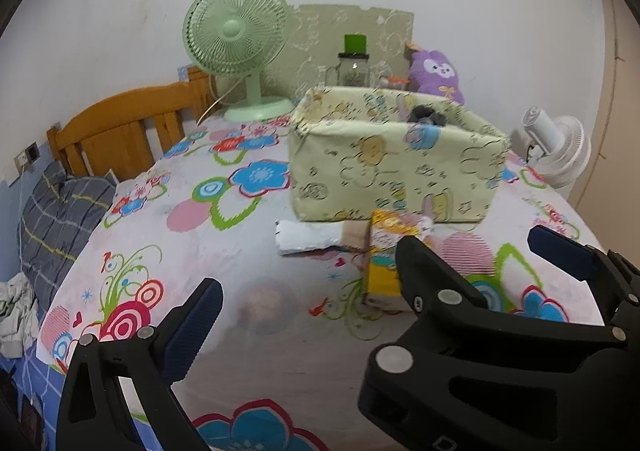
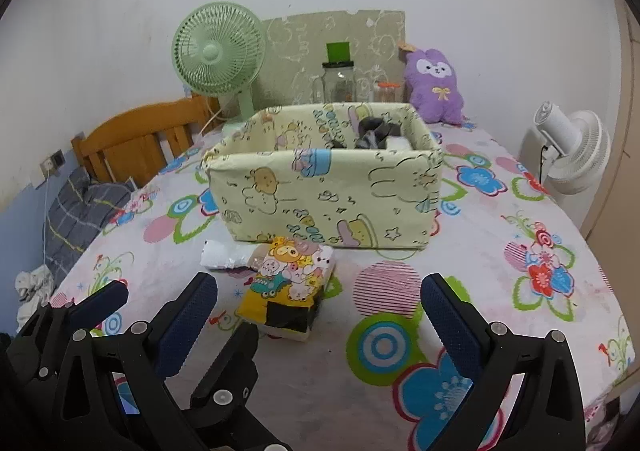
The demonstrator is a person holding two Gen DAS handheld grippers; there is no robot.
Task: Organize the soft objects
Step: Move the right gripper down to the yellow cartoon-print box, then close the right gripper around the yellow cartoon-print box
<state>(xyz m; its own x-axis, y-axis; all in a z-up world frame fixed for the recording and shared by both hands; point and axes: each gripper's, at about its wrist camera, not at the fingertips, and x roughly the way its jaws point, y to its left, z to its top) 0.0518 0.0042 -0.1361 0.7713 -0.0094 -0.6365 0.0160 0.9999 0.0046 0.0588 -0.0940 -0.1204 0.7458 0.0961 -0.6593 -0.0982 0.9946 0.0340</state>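
The tissue pack (image 2: 286, 283) lies on the flowered table cover (image 2: 520, 291) just in front of the fabric bin (image 2: 328, 195), with its long axis running from the bin toward the grippers and tipped a little to the left at the near end. Its top is printed with cartoon animals on yellow, and a dark patch sits at the near end. In the left wrist view the pack (image 1: 384, 259) is partly hidden behind the other gripper's finger. A white roll (image 2: 226, 255) lies crosswise, touching the pack's far left corner, with its long axis side to side.

The bin is pale yellow with rabbit drawings; grey socks (image 2: 374, 133) and something white sit in its back right corner.

The right gripper (image 2: 320, 315) hangs wide open and holds nothing, the pack between its blue pads (image 2: 452, 323) but apart from them. The left gripper (image 1: 304, 327) is also spread wide and empty, low over the cover.

Behind the bin stand a green fan (image 2: 218, 51), a jar (image 2: 339, 81) and a purple plush (image 2: 434, 85).
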